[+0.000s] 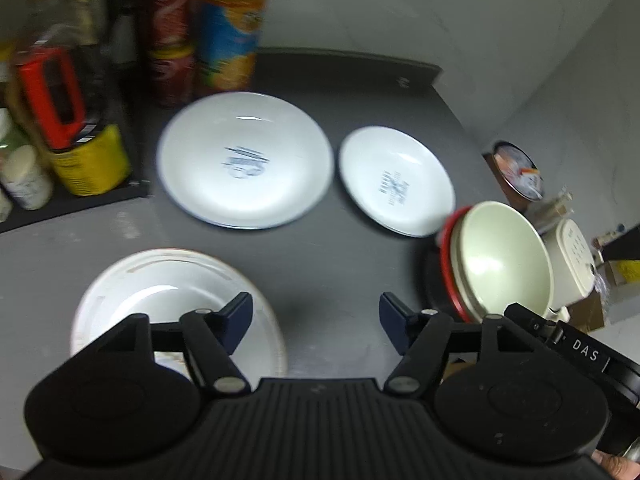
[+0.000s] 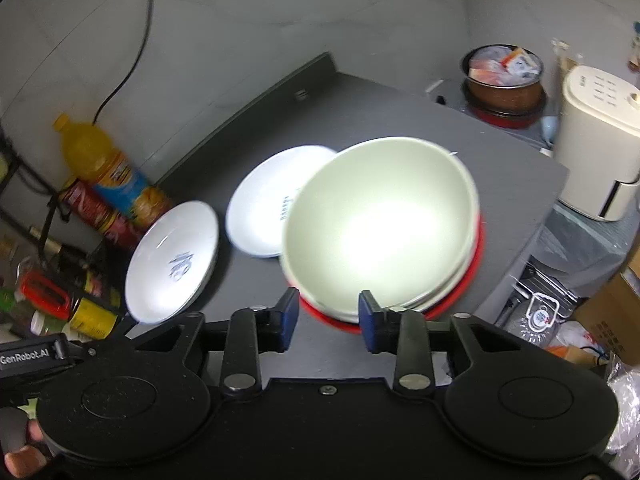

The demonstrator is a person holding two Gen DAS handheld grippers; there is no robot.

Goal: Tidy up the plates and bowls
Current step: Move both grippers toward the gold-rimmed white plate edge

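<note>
Left gripper (image 1: 316, 320): fingers (image 1: 240, 316) stand wide apart, holding nothing; only bare dark surface (image 1: 320, 256) shows between them. The left finger overlaps the rim of a white bowl (image 1: 160, 300) in the view; contact cannot be confirmed.

Right gripper (image 2: 329, 316): fingers (image 2: 290, 312) stand partly apart with nothing clamped. The near rim of the bowl stack (image 2: 380, 224) lies just ahead of the gap; the pads do not press it.

Count, taking the large plate (image 1: 244, 160) as landmark: two white plates with blue print, the large plate and a small plate (image 1: 396, 180) just right of it, rims close but apart. One white bowl lies nearer than the large plate, to its left. Right of the small plate stands the bowl stack, pale green bowl on top, a red rim beneath; the number stacked cannot be told.

Edges and room: left of the large plate, bottles and cans (image 1: 168, 40) crowd the surface, a juice bottle (image 1: 232, 24) almost touching the plate's far rim. Open surface lies nearer than the large plate, between white bowl and bowl stack. The stack sits near the surface's right edge.
</note>
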